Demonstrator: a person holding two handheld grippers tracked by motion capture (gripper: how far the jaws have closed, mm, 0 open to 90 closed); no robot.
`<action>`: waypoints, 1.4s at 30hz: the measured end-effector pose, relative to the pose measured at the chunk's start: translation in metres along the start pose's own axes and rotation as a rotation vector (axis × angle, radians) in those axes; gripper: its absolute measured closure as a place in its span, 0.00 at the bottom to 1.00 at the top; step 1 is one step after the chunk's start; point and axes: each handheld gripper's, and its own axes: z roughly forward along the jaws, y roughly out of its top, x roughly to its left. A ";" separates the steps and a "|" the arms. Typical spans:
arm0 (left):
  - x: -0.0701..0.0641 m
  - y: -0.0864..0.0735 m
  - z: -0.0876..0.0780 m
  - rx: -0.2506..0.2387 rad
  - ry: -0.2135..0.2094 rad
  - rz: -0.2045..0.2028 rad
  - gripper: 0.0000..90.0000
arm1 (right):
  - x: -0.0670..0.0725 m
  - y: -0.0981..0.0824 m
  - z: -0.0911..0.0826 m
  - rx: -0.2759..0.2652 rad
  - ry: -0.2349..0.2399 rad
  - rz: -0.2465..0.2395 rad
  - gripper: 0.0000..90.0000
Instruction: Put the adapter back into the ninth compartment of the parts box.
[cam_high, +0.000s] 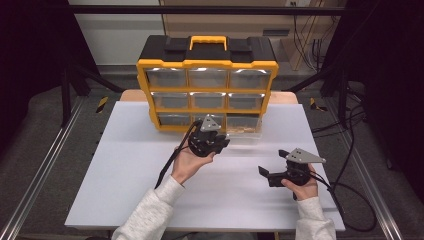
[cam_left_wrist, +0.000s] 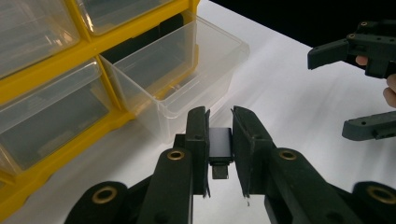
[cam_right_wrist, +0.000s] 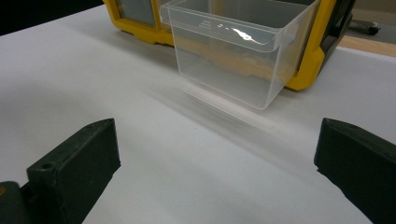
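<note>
a yellow and black drawer organiser stands at the far side of the white surface, its black top carrying a yellow handle and its front holding three rows of clear drawers. the bottom right drawer is pulled partway out toward the person; in the right gripper view this clear drawer juts from the yellow frame with its open top showing, and in the left gripper view it sits just ahead and left of the fingers. nothing lies between the drawer and either gripper.

the left gripper is held up close in front of the organiser, near the open drawer, the hand under it with the wrist bent upward and a pale sleeve running back to the near edge. in its own view its fingers are clenched on a small black usb stick, the metal plug end pointing back toward the camera.

the right gripper rests low over the surface, well to the right and nearer the person, its hand gripping from behind. its fingers are spread wide with nothing between them.
</note>
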 end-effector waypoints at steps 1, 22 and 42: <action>0.000 0.001 0.000 0.000 0.001 0.002 0.85 | 0.000 0.000 0.000 0.000 0.000 0.000 0.01; 0.002 0.016 0.005 -0.020 0.001 0.004 0.85 | 0.000 0.000 0.000 0.001 0.001 0.002 0.01; 0.010 0.029 0.011 -0.035 0.007 -0.008 0.85 | 0.000 -0.001 0.000 0.003 0.002 0.003 0.01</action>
